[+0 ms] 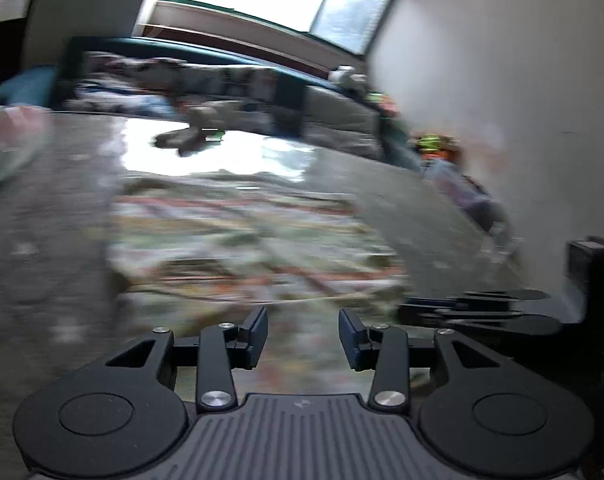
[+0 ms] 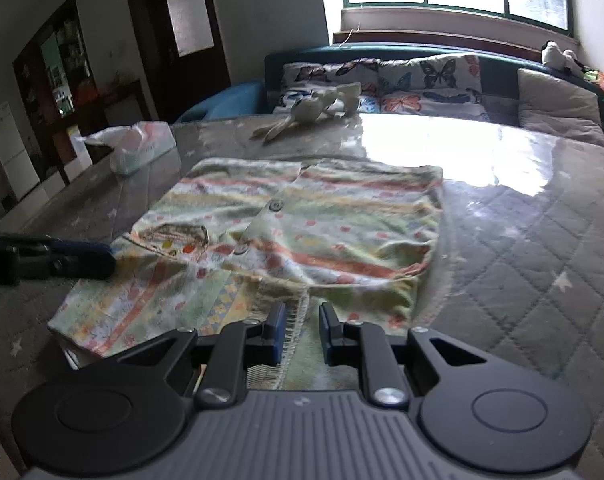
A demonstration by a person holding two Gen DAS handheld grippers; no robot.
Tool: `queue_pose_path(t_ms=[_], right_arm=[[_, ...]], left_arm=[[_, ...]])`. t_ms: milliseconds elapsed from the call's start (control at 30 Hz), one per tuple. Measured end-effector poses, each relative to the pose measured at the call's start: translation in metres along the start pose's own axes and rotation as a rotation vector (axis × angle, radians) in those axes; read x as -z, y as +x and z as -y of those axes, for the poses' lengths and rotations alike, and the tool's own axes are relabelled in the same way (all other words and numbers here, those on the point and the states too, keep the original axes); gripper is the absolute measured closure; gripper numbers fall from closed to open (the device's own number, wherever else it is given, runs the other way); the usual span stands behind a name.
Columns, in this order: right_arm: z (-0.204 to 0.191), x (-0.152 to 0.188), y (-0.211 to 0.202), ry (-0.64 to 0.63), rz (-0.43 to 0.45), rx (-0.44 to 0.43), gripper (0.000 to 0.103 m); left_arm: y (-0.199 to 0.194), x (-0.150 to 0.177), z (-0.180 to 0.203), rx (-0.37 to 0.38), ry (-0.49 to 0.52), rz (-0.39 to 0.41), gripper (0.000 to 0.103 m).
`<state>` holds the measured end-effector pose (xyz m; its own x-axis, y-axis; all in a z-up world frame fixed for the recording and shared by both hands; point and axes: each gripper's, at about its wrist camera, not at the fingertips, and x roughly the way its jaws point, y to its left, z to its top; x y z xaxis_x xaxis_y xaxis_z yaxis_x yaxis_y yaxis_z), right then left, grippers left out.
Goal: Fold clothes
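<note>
Striped shirt (image 2: 285,232) spread flat on a quilted mattress (image 2: 534,248), directly ahead of the right gripper (image 2: 299,334), whose jaws stand moderately apart astride the near hem, holding nothing; whether the lower pads touch the cloth cannot be told. In the right wrist view the left gripper (image 2: 101,258) enters from the left, its tips at the shirt's left edge near the pocket. Its own view is motion-blurred, but shows the left gripper (image 1: 303,334) open wide and empty above the shirt (image 1: 245,248), with the right gripper (image 1: 482,308) just to its right.

Step in hand, as judged: the shirt is laid out, one bottom corner already turned up, and both grippers are placing themselves for a fold. The next move calls for each gripper to close on a single edge of cloth, the right on the hem, the left on the side edge, then lift and carry together so that the layers do not drag or bunch.

The shirt lies button side up; its long axis runs straight away from the right gripper, hem nearest, collar end farthest. A stuffed toy (image 2: 314,114) lies beyond the far end, and a plastic bag (image 2: 141,146) far left
</note>
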<state>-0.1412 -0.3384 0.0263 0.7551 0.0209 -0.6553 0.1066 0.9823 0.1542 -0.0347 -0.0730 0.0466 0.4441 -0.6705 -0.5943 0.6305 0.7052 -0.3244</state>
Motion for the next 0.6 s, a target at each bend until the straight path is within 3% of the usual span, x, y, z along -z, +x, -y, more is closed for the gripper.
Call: queue_pose_path(t_ms=[200, 333, 400, 600], right_arm=[[-0.008, 0.000, 0.022, -0.002, -0.043, -0.020, 0.085], [-0.011, 0.001, 0.031, -0.004, -0.057, -0.018, 0.085], [-0.013, 0.001, 0.031, -0.010, -0.054, -0.006, 0.091], [-0.019, 0.000, 0.032, -0.059, -0.055, 0.038, 0.095]], left_arm=[[-0.005, 0.003, -0.040, -0.114, -0.035, -0.021, 0.063], [-0.002, 0.002, -0.045, -0.114, -0.031, -0.022, 0.063], [0.002, -0.001, -0.043, -0.105, -0.025, -0.017, 0.063], [0.025, -0.007, -0.044, -0.132, 0.008, -0.027, 0.073]])
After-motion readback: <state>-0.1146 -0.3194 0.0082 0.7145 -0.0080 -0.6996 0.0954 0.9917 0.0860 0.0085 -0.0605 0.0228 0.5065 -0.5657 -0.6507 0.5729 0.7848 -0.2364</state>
